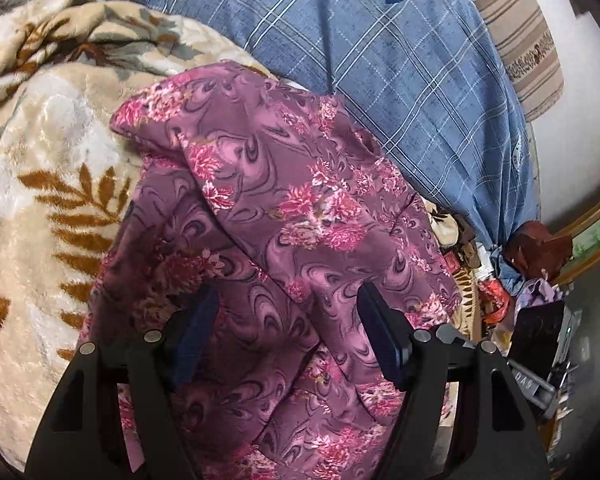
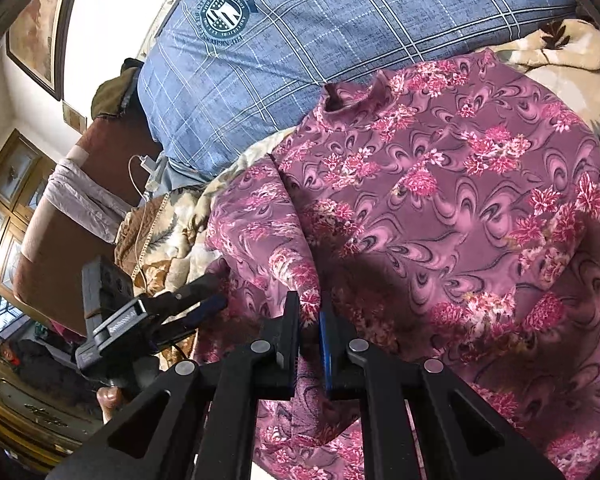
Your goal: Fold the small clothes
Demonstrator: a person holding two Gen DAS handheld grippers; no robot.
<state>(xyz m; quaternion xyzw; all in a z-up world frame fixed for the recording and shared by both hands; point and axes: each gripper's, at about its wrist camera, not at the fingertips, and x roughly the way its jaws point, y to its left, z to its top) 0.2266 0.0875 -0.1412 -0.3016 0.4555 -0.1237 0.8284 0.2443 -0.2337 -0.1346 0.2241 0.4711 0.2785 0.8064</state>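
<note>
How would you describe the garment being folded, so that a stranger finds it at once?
Find the big blue checked pillow at the bed's head. Just below it, on the beige leaf-patterned blanket, lies the mauve garment. Only it carries pink flower clusters and dark swirls.

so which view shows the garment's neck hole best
The right wrist view: the garment lies spread out there with its neck opening fully visible near the pillow. The left wrist view shows the garment folded over, its neck hidden.

Left claw, right claw: matte black arms, round silver pivot pins, dark blue pads.
</note>
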